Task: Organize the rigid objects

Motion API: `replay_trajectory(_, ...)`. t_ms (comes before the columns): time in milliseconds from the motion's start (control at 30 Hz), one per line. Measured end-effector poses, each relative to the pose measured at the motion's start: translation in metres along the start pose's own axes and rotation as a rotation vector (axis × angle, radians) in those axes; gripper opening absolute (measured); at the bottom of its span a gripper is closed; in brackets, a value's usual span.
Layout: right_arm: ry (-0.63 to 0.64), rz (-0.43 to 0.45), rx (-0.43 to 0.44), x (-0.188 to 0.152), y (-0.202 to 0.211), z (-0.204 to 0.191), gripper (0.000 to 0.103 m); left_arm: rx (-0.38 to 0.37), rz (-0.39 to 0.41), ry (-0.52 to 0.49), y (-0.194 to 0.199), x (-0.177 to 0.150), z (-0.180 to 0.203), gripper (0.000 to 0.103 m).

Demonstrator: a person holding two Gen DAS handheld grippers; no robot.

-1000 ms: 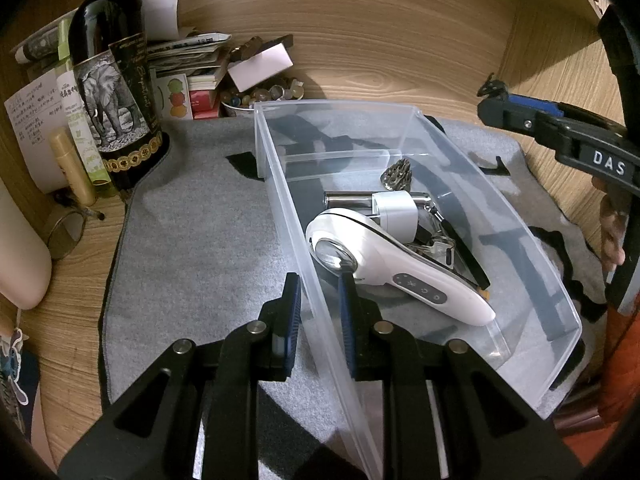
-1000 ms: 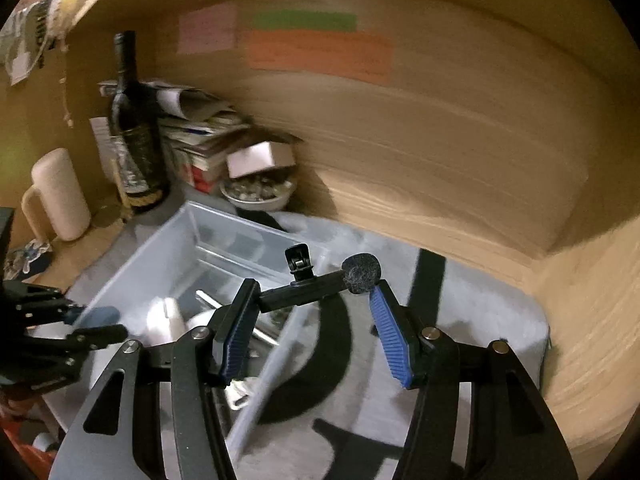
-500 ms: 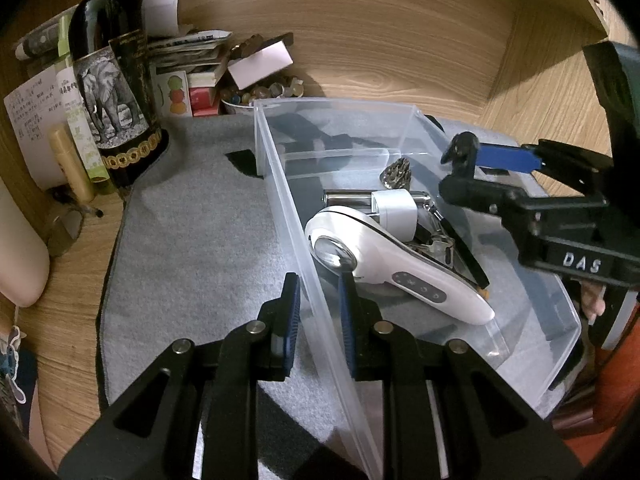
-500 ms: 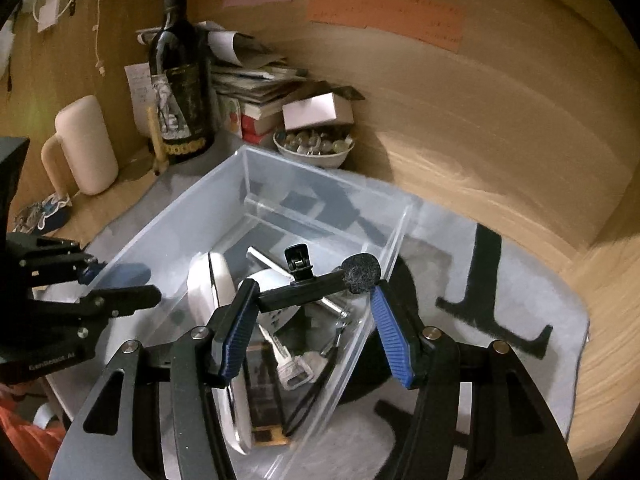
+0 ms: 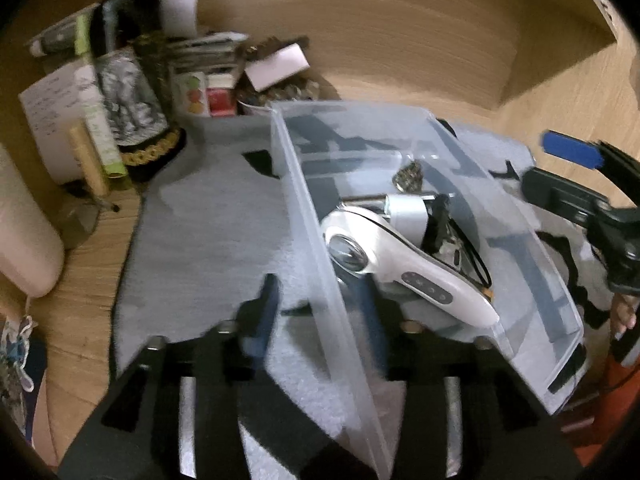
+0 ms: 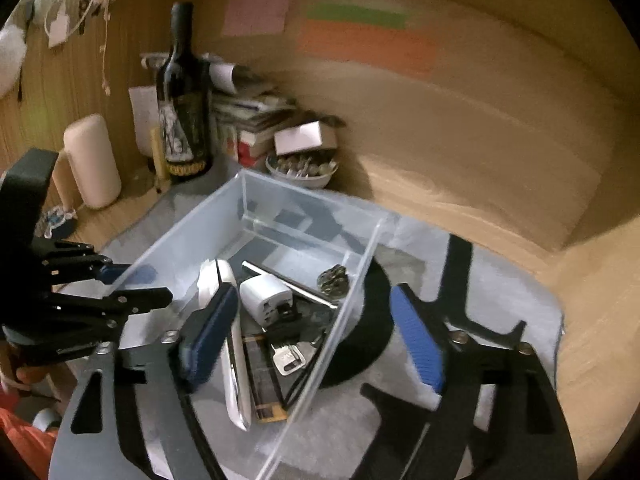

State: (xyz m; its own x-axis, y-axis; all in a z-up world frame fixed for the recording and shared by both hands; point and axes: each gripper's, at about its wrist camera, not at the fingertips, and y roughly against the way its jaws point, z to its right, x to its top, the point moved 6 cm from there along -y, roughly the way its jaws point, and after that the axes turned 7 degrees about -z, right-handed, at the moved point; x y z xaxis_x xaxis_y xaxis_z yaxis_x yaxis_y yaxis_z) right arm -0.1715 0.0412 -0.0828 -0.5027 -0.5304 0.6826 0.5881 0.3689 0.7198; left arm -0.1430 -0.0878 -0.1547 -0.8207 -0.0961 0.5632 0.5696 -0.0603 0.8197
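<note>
Rigid objects lie gathered in one clear plastic bin (image 6: 280,208) on the grey mat (image 5: 208,240), and I count them from my right wrist view: one long white handheld device (image 6: 232,360) with a row of buttons, one white plug adapter (image 6: 264,298), one metal rod (image 6: 292,280), one small crumpled metallic piece (image 6: 333,279), one key (image 6: 286,360) and one black clip-on microphone (image 6: 286,322) lying between adapter and key. A flat dark item with a tan edge sits under them; I cannot tell what it is.

My left gripper (image 5: 316,308) straddles the bin's near long wall, one finger outside on the mat, the other inside. Its jaws have just been opening; the wall stands between them with a gap on either side, so they no longer pinch it.

My right gripper (image 6: 316,348) hangs over the bin's other long wall, one blue pad above the white device, the other outside over the mat. Its jaws have just been opening and now stand wide, with nothing held.

Beyond the bin, at the back of the wooden desk (image 5: 80,300), I see one dark wine bottle (image 6: 184,112), one bowl (image 6: 304,172) of small round things, one cream mug (image 6: 92,160) and one stack of books and papers (image 6: 248,120). Three coloured notes are on the wall.
</note>
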Motion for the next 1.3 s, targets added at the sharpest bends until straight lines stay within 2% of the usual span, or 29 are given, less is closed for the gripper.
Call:
replay_trajectory(100, -0.023, 0.048, -0.011, -0.002, 0.02, 0.004, 0.085, 0.024, 0.045, 0.016, 0.015, 0.0, -0.002, 0.061)
replay_trajectory(167, -0.04, 0.072, -0.021, -0.004, 0.03, 0.006, 0.087, 0.032, 0.079, 0.02, 0.026, 0.001, -0.001, 0.072)
replay_trajectory(300, -0.075, 0.142, -0.056, -0.008, 0.056, 0.008, 0.103, 0.042, 0.176, 0.014, 0.055, 0.005, 0.007, 0.087)
replay_trajectory(367, -0.083, 0.182, -0.073, -0.011, 0.072, 0.008, 0.103, 0.046, 0.227, 0.0, 0.071, 0.007, 0.014, 0.096)
replay_trajectory(433, -0.087, 0.225, -0.09, -0.013, 0.088, 0.008, 0.103, 0.046, 0.278, -0.008, 0.088, 0.007, 0.021, 0.099)
replay_trajectory(567, -0.1, 0.309, -0.131, -0.02, 0.117, 0.006, 0.103, 0.036, 0.379, -0.019, 0.121, 0.005, 0.034, 0.102)
replay_trajectory(767, -0.11, 0.376, -0.15, -0.033, 0.143, 0.002, 0.103, 0.041, 0.516, -0.025, 0.157, -0.002, 0.049, 0.103)
replay_trajectory(1000, -0.145, 0.428, -0.154, -0.043, 0.161, 0.003, 0.103, 0.024, 0.576, -0.046, 0.175, -0.009, 0.063, 0.103)
replay_trajectory(1300, -0.165, 0.438, -0.153, -0.047, 0.166, 0.007, 0.103, 0.03, 0.62, -0.059, 0.186, -0.012, 0.069, 0.103)
